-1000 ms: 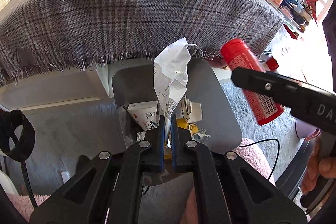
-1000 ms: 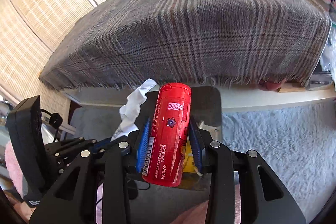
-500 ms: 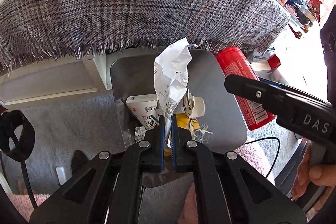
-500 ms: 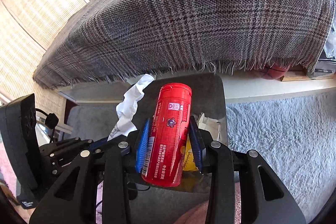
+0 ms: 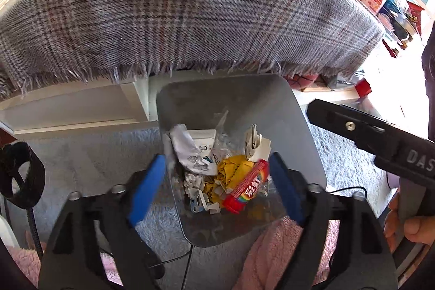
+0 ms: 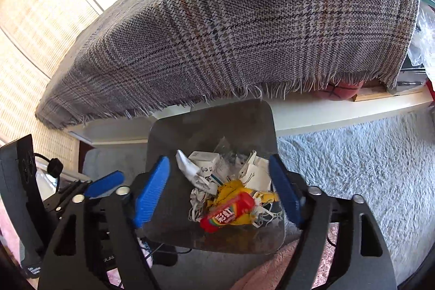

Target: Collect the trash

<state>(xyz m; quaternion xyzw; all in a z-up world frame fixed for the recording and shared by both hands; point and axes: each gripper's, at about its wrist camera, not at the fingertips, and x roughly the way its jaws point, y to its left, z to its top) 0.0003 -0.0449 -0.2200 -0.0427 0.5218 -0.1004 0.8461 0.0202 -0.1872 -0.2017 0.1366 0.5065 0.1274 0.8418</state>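
Both grippers, left (image 5: pixel 216 189) & right (image 6: pixel 218 195), have just been opening, nothing between them (red tube (image 6: pixel 228 212) lies tilted in bin (image 6: pixel 212 121), directly below both).

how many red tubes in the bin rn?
1. The red tube lies on its side on top of the yellow wrapper, toward the near side of the grey bin. More could be buried under the paper scraps.
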